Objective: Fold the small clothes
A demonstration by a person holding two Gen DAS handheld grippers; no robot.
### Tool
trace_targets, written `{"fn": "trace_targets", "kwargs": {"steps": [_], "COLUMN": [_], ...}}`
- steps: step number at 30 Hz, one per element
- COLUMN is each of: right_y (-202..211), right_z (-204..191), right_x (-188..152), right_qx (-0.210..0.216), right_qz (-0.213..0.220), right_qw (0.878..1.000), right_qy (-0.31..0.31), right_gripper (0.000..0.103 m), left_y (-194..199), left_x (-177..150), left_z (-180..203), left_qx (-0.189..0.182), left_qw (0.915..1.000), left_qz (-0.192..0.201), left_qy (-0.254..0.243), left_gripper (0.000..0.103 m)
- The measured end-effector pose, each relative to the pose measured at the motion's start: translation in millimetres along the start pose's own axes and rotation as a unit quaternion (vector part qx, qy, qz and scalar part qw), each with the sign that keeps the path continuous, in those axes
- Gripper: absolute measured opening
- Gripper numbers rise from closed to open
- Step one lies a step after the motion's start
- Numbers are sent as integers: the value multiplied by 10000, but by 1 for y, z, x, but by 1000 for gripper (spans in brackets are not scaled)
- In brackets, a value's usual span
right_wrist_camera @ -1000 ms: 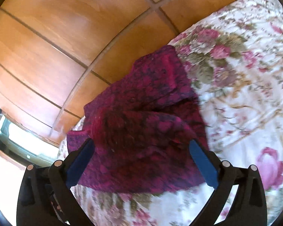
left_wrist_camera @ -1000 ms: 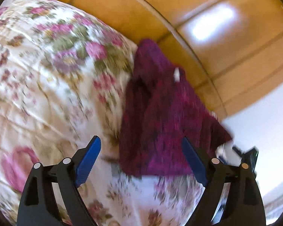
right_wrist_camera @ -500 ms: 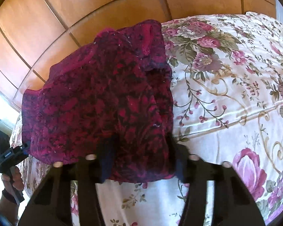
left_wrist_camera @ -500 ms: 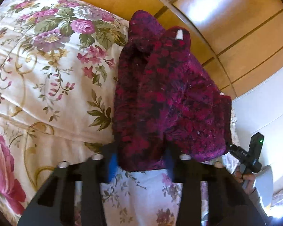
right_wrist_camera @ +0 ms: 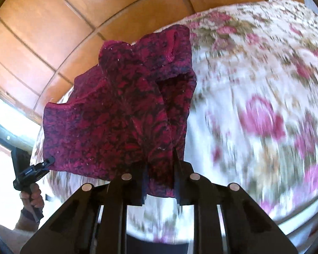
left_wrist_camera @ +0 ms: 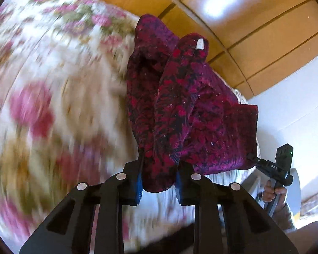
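Observation:
A small dark red patterned garment [left_wrist_camera: 180, 105] hangs bunched above the floral bedspread [left_wrist_camera: 53, 105], held up by its near edge at both corners. My left gripper [left_wrist_camera: 158, 182] is shut on the garment's left corner. A white label [left_wrist_camera: 200, 43] shows near the garment's far end. In the right wrist view the same garment [right_wrist_camera: 120, 114] hangs with its far end drooping, and my right gripper [right_wrist_camera: 160, 184] is shut on its right corner. The other gripper shows at the garment's far edge in each view [left_wrist_camera: 273, 167] [right_wrist_camera: 29, 173].
The floral bedspread [right_wrist_camera: 254, 105] fills the space below, blurred by motion. A wooden panelled wall [left_wrist_camera: 243, 21] stands behind the bed and also shows in the right wrist view [right_wrist_camera: 53, 21]. A white wall [left_wrist_camera: 296, 95] is at the right.
Both grippers went from open around the garment's near edge to shut on it. The garment has since been lifted off the bedspread and now hangs bunched between them.

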State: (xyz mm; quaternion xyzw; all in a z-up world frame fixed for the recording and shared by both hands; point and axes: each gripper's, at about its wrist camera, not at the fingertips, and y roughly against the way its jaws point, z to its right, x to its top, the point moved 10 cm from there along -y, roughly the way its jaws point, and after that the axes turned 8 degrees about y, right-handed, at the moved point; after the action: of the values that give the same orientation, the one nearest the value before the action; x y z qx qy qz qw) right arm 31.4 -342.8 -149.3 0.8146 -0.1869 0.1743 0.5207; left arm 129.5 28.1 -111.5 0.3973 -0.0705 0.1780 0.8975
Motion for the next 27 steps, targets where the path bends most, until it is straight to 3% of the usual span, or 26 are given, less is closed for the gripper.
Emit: {"fn": "trace_targets", "kwargs": {"steps": [5, 8, 9, 11, 12, 13, 15, 20, 23, 27], "right_y": [18, 18, 16, 15, 16, 16, 18, 14, 2, -15], "right_z": [0, 1, 0, -3, -4, -6, -11, -35, -43, -46], "right_x": [-53, -58, -54, -49, -40, -33, -15, 26, 37, 42], "right_qx": [-50, -100, -171, -198, -222, -255, -408, -988, -1289, -1603], "right_qz": [-518, -603, -601, -517, -398, -299, -58, 473, 546, 478], "right_qw": [9986, 9981, 9979, 9982, 9987, 9987, 9978, 9850, 9744, 9623], "right_qy": [66, 113, 197, 224, 248, 310, 510, 1337, 1758, 2142], "right_gripper": [16, 17, 18, 33, 47, 52, 57, 57, 54, 48], "left_y": [25, 28, 29, 32, 37, 43, 50, 41, 25, 3], "left_x": [-53, -57, -53, -37, -27, -18, 2, 31, 44, 47], "left_z": [-5, -4, -4, -3, -1, -2, 4, 29, 44, 57], "left_qx": [-94, 70, 130, 310, 434, 560, 799, 1017, 1105, 1065], "left_qw": [9995, 9995, 9996, 9995, 9988, 9976, 9934, 9839, 9753, 9726], "left_qz": [-224, -272, -240, 7, 193, 360, 656, 879, 906, 763], "left_qy": [192, 136, 109, 44, -78, -195, -501, -1179, -1685, -1923], "left_gripper": [23, 29, 36, 52, 69, 75, 75, 75, 75, 73]}}
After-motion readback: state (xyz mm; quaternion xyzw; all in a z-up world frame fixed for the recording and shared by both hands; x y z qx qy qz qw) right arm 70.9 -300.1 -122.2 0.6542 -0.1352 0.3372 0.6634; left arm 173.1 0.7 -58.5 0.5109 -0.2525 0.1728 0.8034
